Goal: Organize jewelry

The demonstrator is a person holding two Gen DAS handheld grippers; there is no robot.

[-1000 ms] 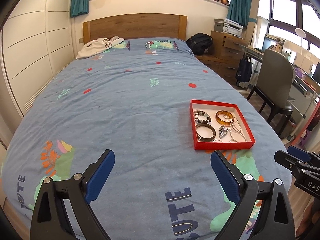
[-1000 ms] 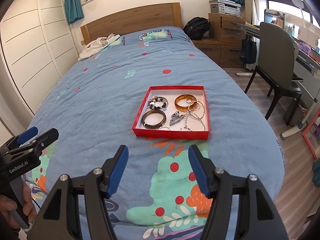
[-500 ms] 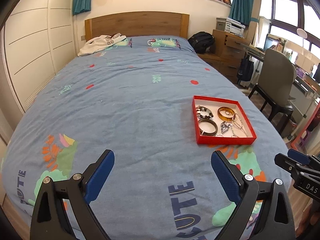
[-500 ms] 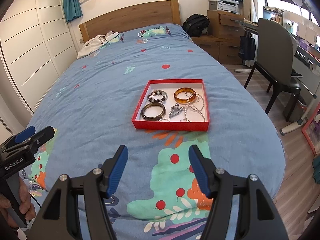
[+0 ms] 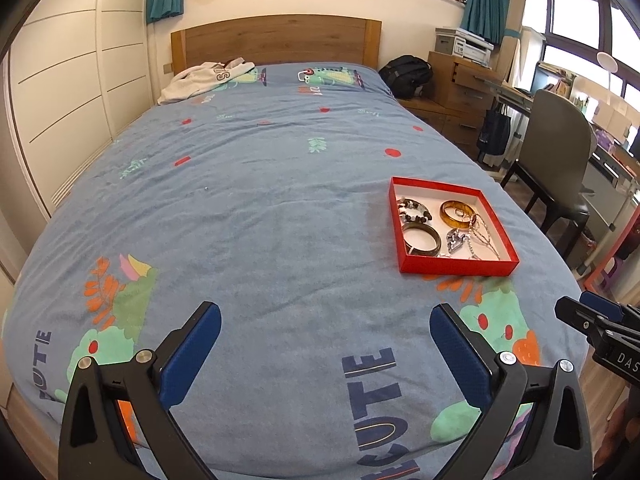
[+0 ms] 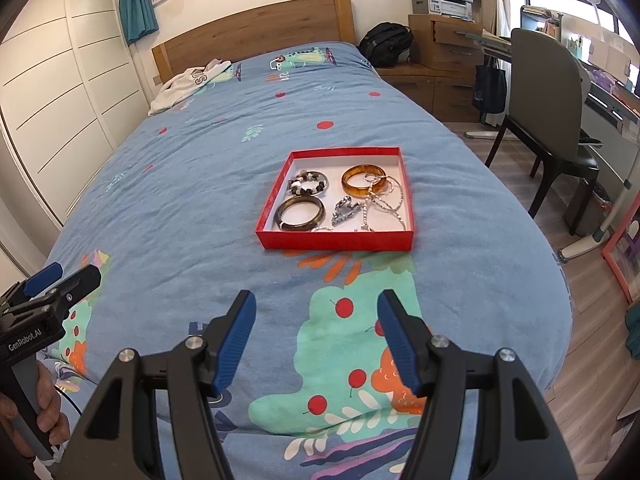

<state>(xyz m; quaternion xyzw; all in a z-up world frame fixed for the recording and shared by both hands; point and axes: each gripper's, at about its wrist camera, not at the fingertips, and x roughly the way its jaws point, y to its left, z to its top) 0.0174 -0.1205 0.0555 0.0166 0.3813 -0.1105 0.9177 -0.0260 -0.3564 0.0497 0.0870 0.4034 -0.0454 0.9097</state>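
A red shallow box [image 6: 280,200] lies on the blue bedspread [image 6: 200,184], also in the left wrist view [image 5: 456,269]. In it lie a dark bangle [image 6: 299,213], an amber bangle [image 6: 362,180], a beaded bracelet [image 6: 309,183], a silver heart piece [image 6: 346,209] and thin silver hoops and chains [image 6: 386,200]. My right gripper [image 6: 316,334] is open and empty, held above the bed's foot well short of the box. My left gripper [image 5: 326,344] is open and empty, to the left of the box and nearer the bed's foot.
A white garment [image 5: 204,80] lies by the wooden headboard [image 5: 276,40]. A grey chair [image 6: 548,92], a desk and a wooden drawer unit [image 6: 440,44] stand right of the bed. White wardrobe doors [image 5: 64,100] run along the left.
Both grippers have drawn back and risen a little, so the box looks smaller and farther. Both stay open and empty.
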